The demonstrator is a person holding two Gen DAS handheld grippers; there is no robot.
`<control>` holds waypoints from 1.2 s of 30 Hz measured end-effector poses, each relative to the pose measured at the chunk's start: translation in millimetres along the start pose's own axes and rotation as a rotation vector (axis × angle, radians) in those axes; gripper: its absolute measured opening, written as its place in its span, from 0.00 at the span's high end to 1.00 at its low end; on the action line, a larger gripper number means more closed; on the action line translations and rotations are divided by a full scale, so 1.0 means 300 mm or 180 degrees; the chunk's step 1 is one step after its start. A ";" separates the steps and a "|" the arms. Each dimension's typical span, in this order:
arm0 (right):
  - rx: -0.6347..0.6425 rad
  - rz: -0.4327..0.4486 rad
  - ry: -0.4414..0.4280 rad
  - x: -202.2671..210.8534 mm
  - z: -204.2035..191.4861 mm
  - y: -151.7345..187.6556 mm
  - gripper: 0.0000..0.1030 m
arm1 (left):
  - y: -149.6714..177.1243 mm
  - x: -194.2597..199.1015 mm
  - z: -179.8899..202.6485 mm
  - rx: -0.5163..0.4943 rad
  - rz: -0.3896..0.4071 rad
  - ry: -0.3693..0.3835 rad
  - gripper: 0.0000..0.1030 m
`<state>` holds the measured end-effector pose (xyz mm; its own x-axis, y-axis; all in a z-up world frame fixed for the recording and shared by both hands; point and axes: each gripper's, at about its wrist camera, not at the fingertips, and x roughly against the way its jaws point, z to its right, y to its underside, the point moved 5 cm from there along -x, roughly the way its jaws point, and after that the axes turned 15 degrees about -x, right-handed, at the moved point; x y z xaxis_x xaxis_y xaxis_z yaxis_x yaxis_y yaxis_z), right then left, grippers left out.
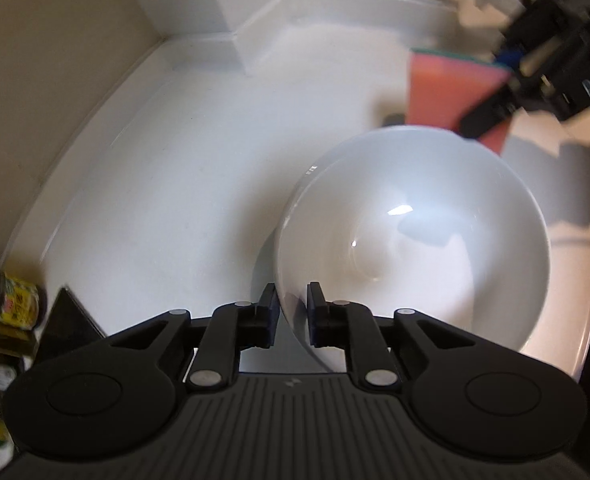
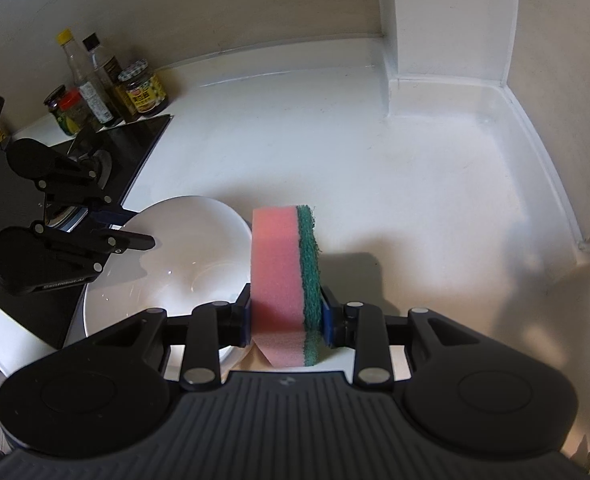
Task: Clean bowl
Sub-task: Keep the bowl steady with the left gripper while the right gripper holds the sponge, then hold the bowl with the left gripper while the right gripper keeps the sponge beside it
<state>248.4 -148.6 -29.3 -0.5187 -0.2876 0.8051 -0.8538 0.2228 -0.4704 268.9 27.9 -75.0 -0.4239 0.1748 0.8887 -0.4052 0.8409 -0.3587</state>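
White bowl (image 1: 411,240) on the desk (image 1: 183,184), rim between the left hand-held gripper (image 1: 291,312) pads, contact unclear | right hand-held gripper (image 2: 285,320) clamps pink-green sponge (image 2: 285,276) near the bowl's 1 o'clock rim | bowl looks clean, wiping seemingly pending | bottles and jars (image 2: 107,84), dark hob (image 2: 107,152) at 10 o'clock, clear of the path

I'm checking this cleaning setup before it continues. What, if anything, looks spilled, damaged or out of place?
Nothing stands out. The bowl looks whole and empty on the white counter, its rim between the left gripper's fingers. The right gripper holds the sponge beside it. No spill shows.
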 end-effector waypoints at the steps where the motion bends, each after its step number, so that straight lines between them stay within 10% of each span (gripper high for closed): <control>1: -0.0008 -0.0001 -0.0005 -0.001 -0.002 0.002 0.73 | 0.012 0.011 -0.015 0.0280 -0.0010 -0.0045 0.82; 8: -0.0141 0.0089 0.0016 0.007 -0.013 0.029 0.73 | 0.077 0.059 0.023 0.0890 0.0034 -0.0209 0.86; 20: 0.0006 0.0043 0.0064 0.000 -0.007 0.001 0.73 | 0.005 0.033 0.057 -0.0501 0.0039 -0.0145 0.84; 29: -0.0052 0.0071 -0.0030 0.003 -0.002 0.013 0.73 | 0.094 0.085 0.022 0.1137 -0.0100 -0.0299 0.84; 33: -0.0047 0.0080 -0.0042 0.006 -0.003 0.019 0.73 | 0.103 0.070 0.040 0.1200 -0.0076 -0.0364 0.89; 36: -0.0027 0.0037 -0.0051 0.006 0.000 0.012 0.73 | 0.075 0.058 0.066 0.0668 -0.0116 -0.0371 0.86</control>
<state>244.4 -148.2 -29.5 -0.5293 -0.2997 0.7937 -0.8473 0.2342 -0.4766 236.3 39.8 -73.5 -0.4916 0.0759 0.8675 -0.5761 0.7186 -0.3894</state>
